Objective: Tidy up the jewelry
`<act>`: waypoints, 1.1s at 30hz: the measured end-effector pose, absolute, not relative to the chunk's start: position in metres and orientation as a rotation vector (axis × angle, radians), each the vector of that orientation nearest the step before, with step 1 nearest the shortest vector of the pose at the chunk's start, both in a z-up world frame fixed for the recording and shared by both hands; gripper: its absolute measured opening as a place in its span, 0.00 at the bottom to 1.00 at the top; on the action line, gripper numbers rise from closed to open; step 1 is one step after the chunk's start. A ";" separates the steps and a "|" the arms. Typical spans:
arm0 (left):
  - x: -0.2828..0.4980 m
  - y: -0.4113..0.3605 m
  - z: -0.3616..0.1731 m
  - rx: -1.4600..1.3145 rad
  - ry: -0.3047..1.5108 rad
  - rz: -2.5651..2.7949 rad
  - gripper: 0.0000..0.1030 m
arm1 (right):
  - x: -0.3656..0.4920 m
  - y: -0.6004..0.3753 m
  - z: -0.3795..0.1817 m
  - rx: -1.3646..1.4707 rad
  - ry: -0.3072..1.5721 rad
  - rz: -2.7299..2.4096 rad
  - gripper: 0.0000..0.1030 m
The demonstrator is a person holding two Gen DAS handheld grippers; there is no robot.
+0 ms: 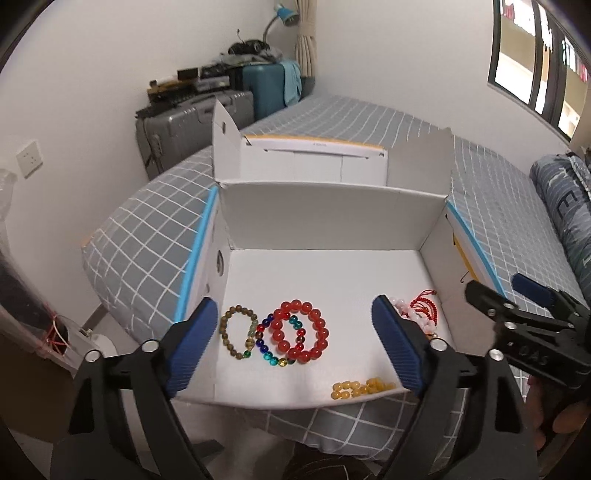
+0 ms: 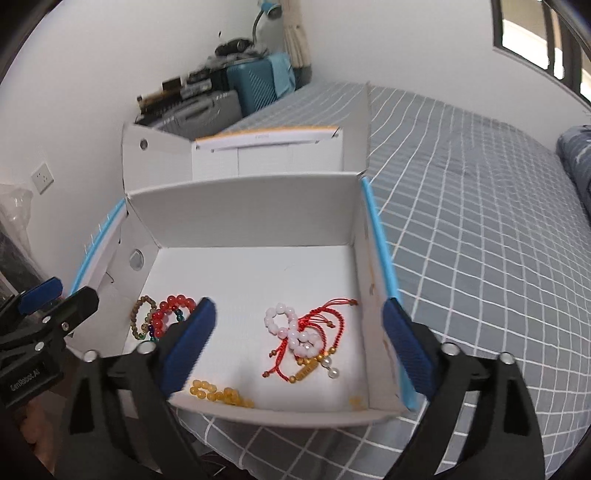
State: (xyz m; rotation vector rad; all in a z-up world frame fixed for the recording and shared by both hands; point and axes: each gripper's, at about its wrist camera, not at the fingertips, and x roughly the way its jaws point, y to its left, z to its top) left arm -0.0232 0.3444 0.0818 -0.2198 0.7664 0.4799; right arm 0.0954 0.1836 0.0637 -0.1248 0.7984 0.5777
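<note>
Jaws spread wide on the left gripper (image 1: 295,341) and right gripper (image 2: 301,345), both empty above the box (image 2: 240,210). Bracelets lie inside; sorting seems nearly done, and the next move calls for pinching any piece remaining outside.

— How many bracelets lie in the white box (image 1: 325,221)?

— Six that I can count: one olive-brown bead bracelet (image 1: 239,331), one multicolour glass-bead bracelet (image 1: 271,349), one big red bead bracelet (image 1: 301,329), one yellow bead bracelet (image 2: 221,395), one pale pink bead bracelet (image 2: 291,328) and one red cord bracelet (image 2: 317,321) with gold beads.

— And boxes?

— One, lid open.

— Suitcases by the wall?

— Two: one grey suitcase (image 1: 177,129) and one teal suitcase (image 1: 264,86).

— Lamps?

— One blue desk lamp (image 1: 284,16).
</note>
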 end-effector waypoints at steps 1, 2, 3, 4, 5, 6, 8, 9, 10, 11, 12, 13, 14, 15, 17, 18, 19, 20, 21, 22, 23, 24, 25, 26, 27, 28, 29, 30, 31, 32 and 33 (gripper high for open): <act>-0.029 0.342 0.084 -0.214 0.752 0.487 0.90 | 0.092 0.180 0.065 -0.117 0.789 0.575 0.92; -0.034 0.339 0.085 -0.209 0.739 0.495 0.91 | 0.088 0.175 0.066 -0.104 0.780 0.573 0.93; -0.037 0.338 0.086 -0.205 0.731 0.498 0.93 | 0.084 0.170 0.067 -0.097 0.771 0.567 0.93; -0.043 0.335 0.086 -0.199 0.721 0.502 0.94 | 0.080 0.166 0.066 -0.100 0.766 0.559 0.93; -0.047 0.334 0.086 -0.198 0.717 0.502 0.94 | 0.077 0.163 0.066 -0.118 0.767 0.550 0.93; -0.051 0.331 0.085 -0.198 0.713 0.498 0.94 | 0.073 0.161 0.065 -0.131 0.763 0.547 0.93; -0.059 0.327 0.082 -0.199 0.711 0.491 0.94 | 0.063 0.159 0.065 -0.150 0.734 0.524 0.93; -0.062 0.324 0.080 -0.196 0.712 0.491 0.94 | 0.057 0.157 0.064 -0.159 0.715 0.511 0.93; -0.064 0.321 0.078 -0.188 0.712 0.492 0.94 | 0.052 0.154 0.064 -0.163 0.705 0.508 0.93; -0.066 0.318 0.076 -0.181 0.714 0.492 0.94 | 0.047 0.152 0.063 -0.159 0.700 0.504 0.93; -0.068 0.315 0.074 -0.176 0.717 0.492 0.94 | 0.044 0.150 0.062 -0.153 0.702 0.503 0.93; -0.069 0.314 0.071 -0.177 0.718 0.489 0.94 | 0.041 0.148 0.061 -0.149 0.703 0.505 0.93; -0.071 0.313 0.069 -0.181 0.720 0.486 0.94 | 0.038 0.146 0.059 -0.147 0.706 0.504 0.93; -0.072 0.312 0.066 -0.184 0.723 0.483 0.94 | 0.035 0.144 0.058 -0.147 0.708 0.501 0.93; -0.075 0.310 0.062 -0.186 0.724 0.483 0.94 | 0.031 0.141 0.055 -0.141 0.718 0.497 0.93; -0.076 0.310 0.060 -0.193 0.728 0.479 0.94 | 0.030 0.140 0.053 -0.140 0.721 0.496 0.93; -0.077 0.311 0.058 -0.215 0.737 0.463 0.94 | 0.029 0.138 0.052 -0.139 0.724 0.494 0.93; -0.077 0.311 0.055 -0.231 0.743 0.449 0.94 | 0.028 0.138 0.051 -0.139 0.727 0.494 0.93; -0.078 0.310 0.054 -0.230 0.743 0.448 0.94 | 0.028 0.138 0.050 -0.139 0.729 0.492 0.93; -0.078 0.309 0.053 -0.218 0.742 0.464 0.94 | 0.028 0.138 0.048 -0.139 0.730 0.494 0.93; -0.078 0.309 0.053 -0.208 0.739 0.481 0.94 | 0.029 0.138 0.047 -0.139 0.736 0.494 0.93; -0.078 0.308 0.052 -0.202 0.736 0.492 0.94 | 0.029 0.138 0.046 -0.138 0.740 0.493 0.93; -0.079 0.308 0.052 -0.203 0.733 0.489 0.94 | 0.030 0.137 0.046 -0.138 0.740 0.492 0.93; -0.079 0.309 0.052 -0.206 0.731 0.483 0.94 | 0.030 0.137 0.045 -0.137 0.740 0.488 0.93; -0.080 0.309 0.052 -0.202 0.731 0.488 0.94 | 0.030 0.137 0.045 -0.138 0.741 0.486 0.93; -0.080 0.308 0.051 -0.200 0.732 0.493 0.94 | 0.030 0.138 0.044 -0.139 0.742 0.485 0.93; -0.080 0.308 0.051 -0.199 0.733 0.496 0.94 | 0.030 0.138 0.044 -0.143 0.741 0.485 0.93; -0.079 0.308 0.050 -0.198 0.735 0.498 0.94 | 0.029 0.138 0.044 -0.148 0.739 0.482 0.93; -0.079 0.309 0.050 -0.198 0.736 0.498 0.94 | 0.029 0.137 0.044 -0.150 0.739 0.480 0.93; -0.079 0.309 0.050 -0.197 0.736 0.499 0.94 | 0.029 0.137 0.044 -0.151 0.739 0.478 0.93; -0.079 0.308 0.049 -0.195 0.737 0.500 0.94 | 0.030 0.136 0.043 -0.151 0.739 0.478 0.93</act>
